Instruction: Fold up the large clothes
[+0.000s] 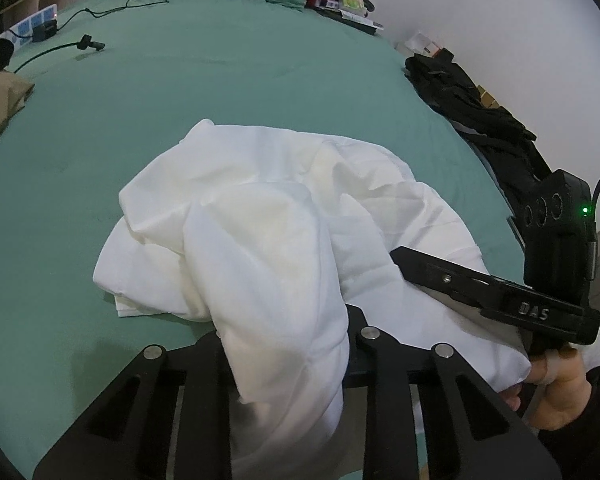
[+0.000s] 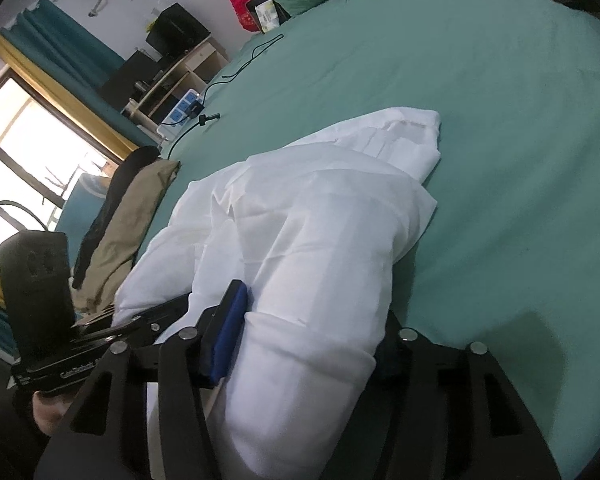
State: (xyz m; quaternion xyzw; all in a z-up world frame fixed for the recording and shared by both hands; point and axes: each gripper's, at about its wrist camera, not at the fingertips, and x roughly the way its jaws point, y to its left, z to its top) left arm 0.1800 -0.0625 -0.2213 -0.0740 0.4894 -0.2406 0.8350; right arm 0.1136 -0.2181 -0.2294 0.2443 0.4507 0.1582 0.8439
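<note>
White garment [image 1: 260, 216] lies bunched on the green bed [image 1: 140, 120], near its front edge. Left hand-held gripper [image 1: 286, 344] clamped on a fold of it; right hand-held gripper [image 2: 304, 344] likewise, blue pad [image 2: 230, 332] against the cloth. Left view only — black clothes [image 1: 472, 116] right of garment. Right view only — tan cloth [image 2: 132, 232] left of it, window [image 2: 24, 136] beyond.

Both views are lit softly and rather dimly, with a cool cast. In the right wrist view, daylight is admitted through a window [image 2: 28, 128] that is blown out to white. Soft shadows are cast on the bed [image 1: 228, 92] beneath the white garment [image 1: 260, 220], whose brightest folds are nearly overexposed. Strong fisheye bending and dark corners are seen at the edges. The nearest cloth is blurred.
</note>
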